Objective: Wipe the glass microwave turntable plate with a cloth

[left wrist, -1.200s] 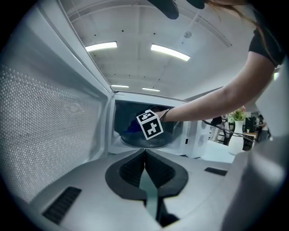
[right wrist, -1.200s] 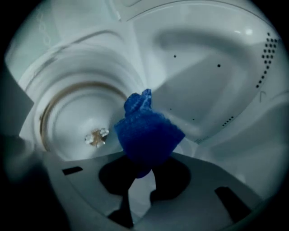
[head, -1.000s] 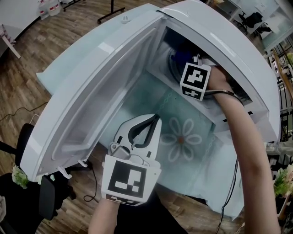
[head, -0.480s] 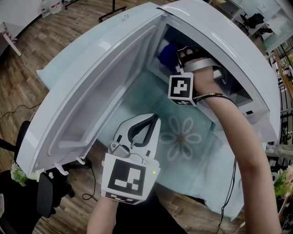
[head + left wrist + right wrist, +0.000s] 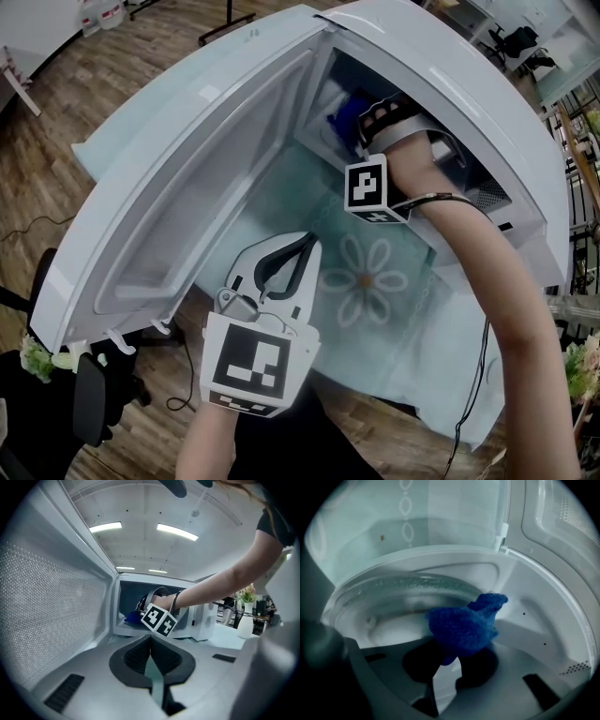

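Glass plate (image 5: 389, 604) lies on the floor of the open microwave (image 5: 450, 66), where the right gripper (image 5: 452, 660), clamped on a bunched blue cloth (image 5: 461, 627), holds it at the plate's edge; contact cannot be made out. Wiping looks to be the step in hand, and the next move calls for pressing down and sweeping round the glass. The oven walls crowd close, and the door (image 5: 206, 178) stands wide at left. The left gripper (image 5: 150, 641), jaws together and empty, hovers outside above the counter (image 5: 375, 309).

Blue cloth (image 5: 464, 627) (bunched) over edge of clear glass plate (image 5: 386, 609), lying horiz.
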The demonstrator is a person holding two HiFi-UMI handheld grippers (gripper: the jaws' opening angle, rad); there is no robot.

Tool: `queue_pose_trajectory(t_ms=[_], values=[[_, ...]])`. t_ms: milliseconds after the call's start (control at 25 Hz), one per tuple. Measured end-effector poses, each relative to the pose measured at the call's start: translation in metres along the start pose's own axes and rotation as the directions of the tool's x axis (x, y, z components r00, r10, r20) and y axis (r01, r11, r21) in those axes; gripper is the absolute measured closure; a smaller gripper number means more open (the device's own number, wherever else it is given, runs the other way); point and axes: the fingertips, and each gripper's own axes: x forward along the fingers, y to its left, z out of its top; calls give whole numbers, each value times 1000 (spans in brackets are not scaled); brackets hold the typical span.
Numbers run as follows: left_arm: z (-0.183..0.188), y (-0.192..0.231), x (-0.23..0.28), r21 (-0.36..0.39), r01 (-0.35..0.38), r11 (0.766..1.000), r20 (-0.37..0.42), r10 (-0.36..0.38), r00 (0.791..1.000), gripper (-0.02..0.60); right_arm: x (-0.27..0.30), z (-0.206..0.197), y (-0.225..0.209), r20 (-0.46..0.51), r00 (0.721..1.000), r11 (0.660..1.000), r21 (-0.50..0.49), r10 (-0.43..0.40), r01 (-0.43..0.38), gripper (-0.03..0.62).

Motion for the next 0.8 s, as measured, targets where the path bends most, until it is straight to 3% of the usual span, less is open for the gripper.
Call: queue_pose_trajectory(t_ms=[280, 480, 600, 800], values=[[1, -6, 1, 2, 19, 1000, 5, -19, 1000, 577, 4, -22, 43, -72, 987, 989, -34, 141, -144, 543], [0, -10, 0, 9, 35, 999, -8, -35, 999, 577, 1, -36, 73, -125, 963, 965, -74, 240, -250, 543], [2, -10, 0, 6, 37, 999, -3, -37, 999, 577, -4, -45, 94, -184, 924, 926, -116, 334, -358, 540], [5, -11, 1, 6, 42, 999, 5, -42, 999, 577, -13, -64, 130, -288, 828, 827, -161, 482, -538, 540]])
